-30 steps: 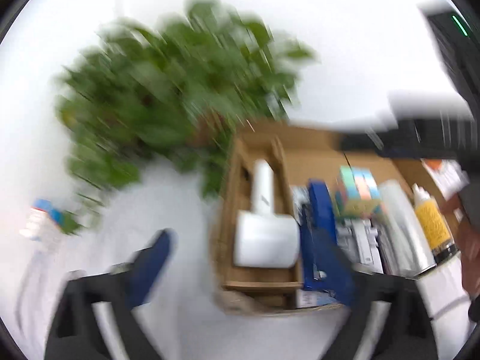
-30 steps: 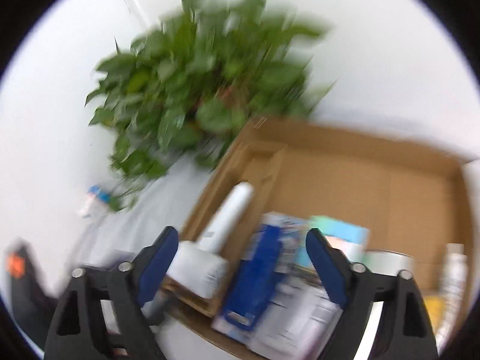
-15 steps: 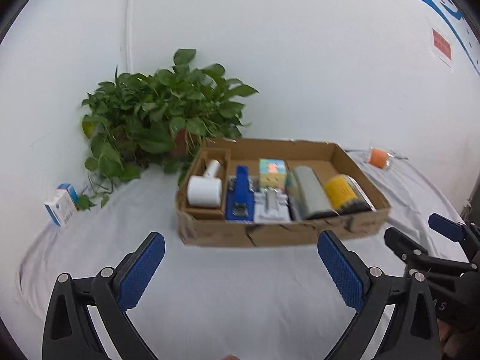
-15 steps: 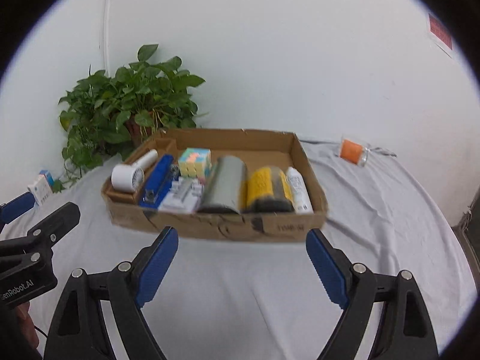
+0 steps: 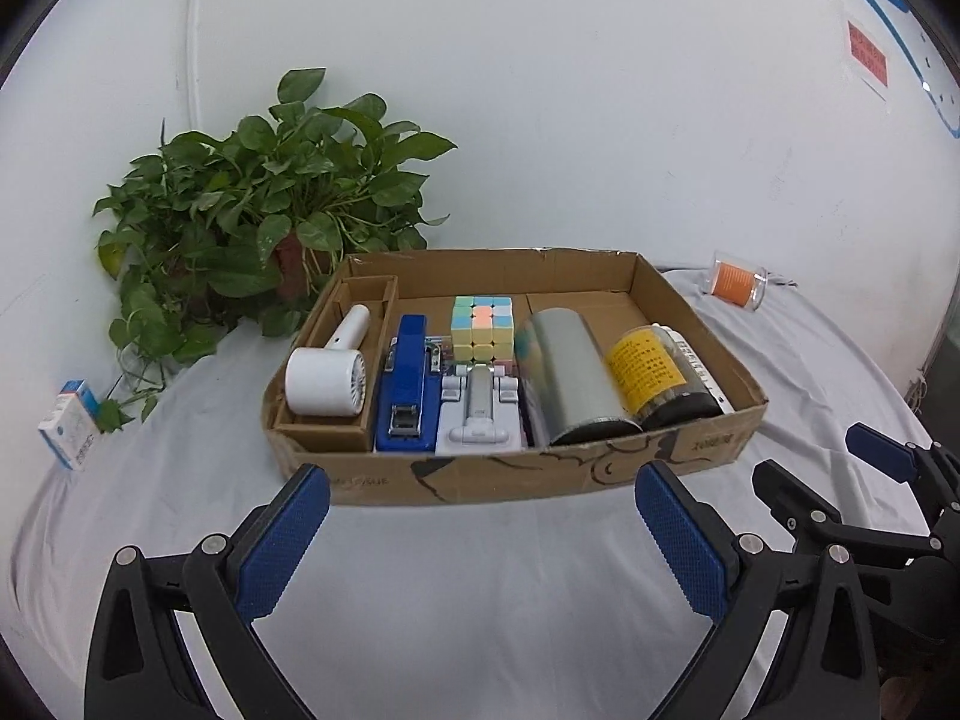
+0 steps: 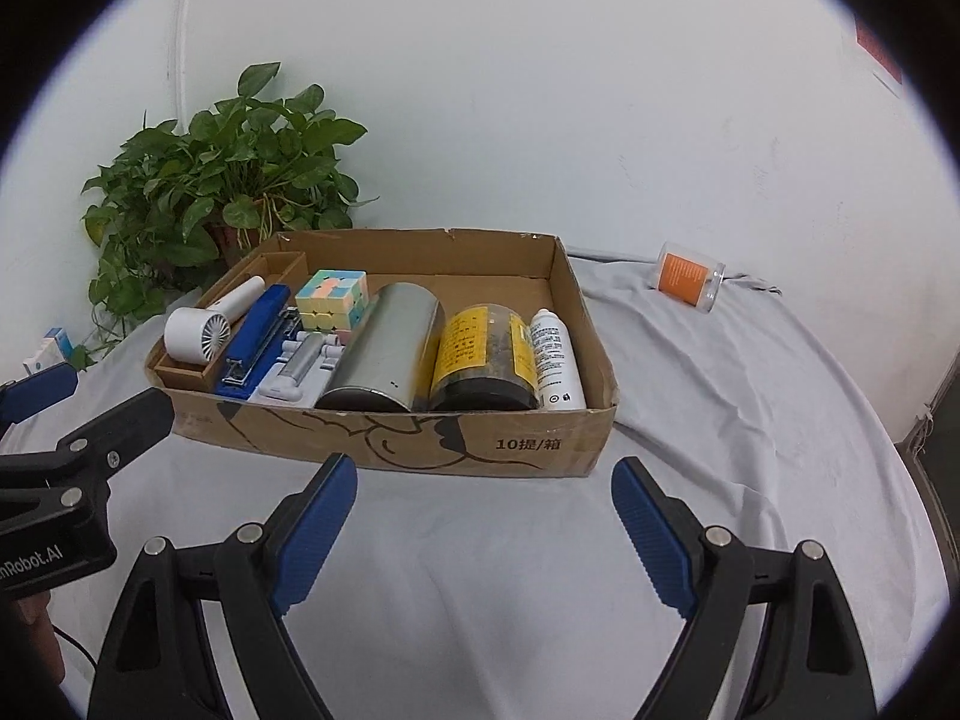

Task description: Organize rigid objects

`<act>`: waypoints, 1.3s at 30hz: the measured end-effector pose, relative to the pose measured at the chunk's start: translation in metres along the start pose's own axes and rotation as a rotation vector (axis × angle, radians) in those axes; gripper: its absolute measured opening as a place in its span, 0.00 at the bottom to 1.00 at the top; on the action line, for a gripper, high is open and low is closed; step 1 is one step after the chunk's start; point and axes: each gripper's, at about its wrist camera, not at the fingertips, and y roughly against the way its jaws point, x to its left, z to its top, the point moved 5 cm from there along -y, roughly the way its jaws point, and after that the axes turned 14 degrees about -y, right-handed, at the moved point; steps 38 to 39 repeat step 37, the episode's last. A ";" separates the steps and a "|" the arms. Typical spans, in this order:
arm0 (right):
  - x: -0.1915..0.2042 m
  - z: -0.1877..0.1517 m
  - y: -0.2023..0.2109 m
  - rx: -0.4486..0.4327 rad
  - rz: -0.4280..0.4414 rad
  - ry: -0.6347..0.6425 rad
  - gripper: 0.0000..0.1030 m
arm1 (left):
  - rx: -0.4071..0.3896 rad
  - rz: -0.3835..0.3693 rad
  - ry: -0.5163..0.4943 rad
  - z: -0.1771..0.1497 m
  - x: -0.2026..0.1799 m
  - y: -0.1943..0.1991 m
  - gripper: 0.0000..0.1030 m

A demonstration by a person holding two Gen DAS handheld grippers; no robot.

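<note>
Looking forward from the left wrist, the cardboard box (image 5: 516,480) sits on the cloth-covered surface (image 5: 456,588) with its contents laid side by side, long axes running front to back, a packing that appears chosen to fill the width without stacking. A white handheld fan (image 5: 327,381) occupies its own narrow inner compartment at the left; beside it lie the blue stapler (image 5: 408,387), a white folding stand (image 5: 480,414) with the pastel cube (image 5: 483,327) behind it, the silver cylinder (image 5: 570,384) and the yellow-labelled jar (image 5: 657,378). A small clear jar with an orange label (image 5: 735,285) lies outside the box, near the wall, and probably awaits sorting. The left tool (image 5: 480,534) hangs short of the box's front wall, jaws spread wide, holding and touching nothing. From the right wrist view, the same box (image 6: 420,444) shows one more item, a white bottle (image 6: 558,360) wedged between the jar and the right wall. The right tool (image 6: 483,516) is likewise spread wide and empty, clear of the box, with the left tool (image 6: 60,414) visible at the left edge.
</note>
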 end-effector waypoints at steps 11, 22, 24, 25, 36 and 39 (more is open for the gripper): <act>0.005 0.026 -0.031 -0.003 0.007 0.052 0.84 | -0.001 -0.056 0.002 0.014 0.004 -0.039 1.00; 0.011 0.000 -0.014 -0.010 -0.037 -0.005 0.84 | 0.004 -0.045 -0.007 -0.022 0.002 -0.014 1.00; 0.014 -0.002 -0.010 -0.016 -0.047 -0.011 0.84 | 0.009 -0.030 0.003 -0.026 0.005 -0.010 1.00; 0.016 -0.003 -0.008 -0.019 -0.049 -0.009 0.84 | 0.009 -0.028 0.007 -0.027 0.007 -0.009 1.00; 0.024 0.006 -0.011 -0.035 -0.033 0.042 0.84 | 0.012 0.003 0.058 -0.030 0.025 -0.015 1.00; 0.024 0.006 -0.013 -0.036 -0.033 0.044 0.84 | 0.012 -0.012 0.061 -0.029 0.025 -0.018 1.00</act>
